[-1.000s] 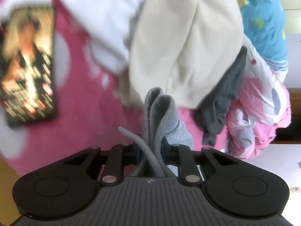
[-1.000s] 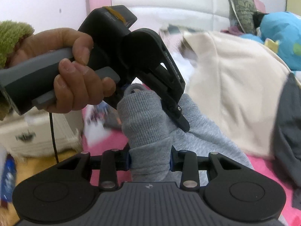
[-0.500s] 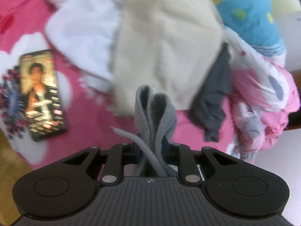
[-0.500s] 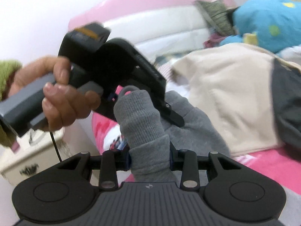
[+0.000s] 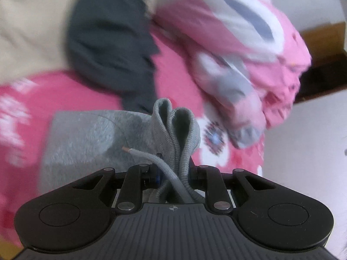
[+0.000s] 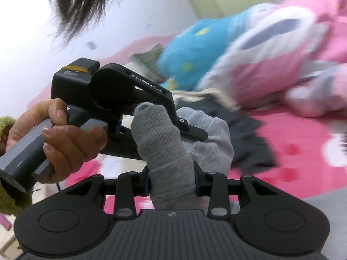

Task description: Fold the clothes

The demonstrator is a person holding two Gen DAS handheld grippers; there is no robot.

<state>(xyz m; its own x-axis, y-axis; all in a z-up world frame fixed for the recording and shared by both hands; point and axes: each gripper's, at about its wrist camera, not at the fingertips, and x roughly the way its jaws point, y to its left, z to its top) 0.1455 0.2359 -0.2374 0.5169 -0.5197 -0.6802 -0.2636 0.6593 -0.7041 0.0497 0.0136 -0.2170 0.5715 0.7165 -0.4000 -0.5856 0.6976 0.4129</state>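
While both of our grippers are up over the pink bedspread [image 5: 71,93], we've got the grey garment [image 5: 173,125] bunched between them. Our left gripper [image 5: 174,173] has its fingers pressed together on a folded ribbed band of that garment, and a grey drawstring [image 5: 149,159] pokes out just beside the pinch. Our right gripper [image 6: 172,183] is clamped on another ribbed stretch of the same cloth [image 6: 160,143], which stands up in a thick roll. From the right wrist view we see the left hand [image 6: 60,143] wrapped round its handle. A dark grey garment [image 5: 108,43] lies on the bed beyond, touching a cream one [image 5: 32,32], with a rumpled pink quilt [image 5: 249,49] to the right, all blurred.
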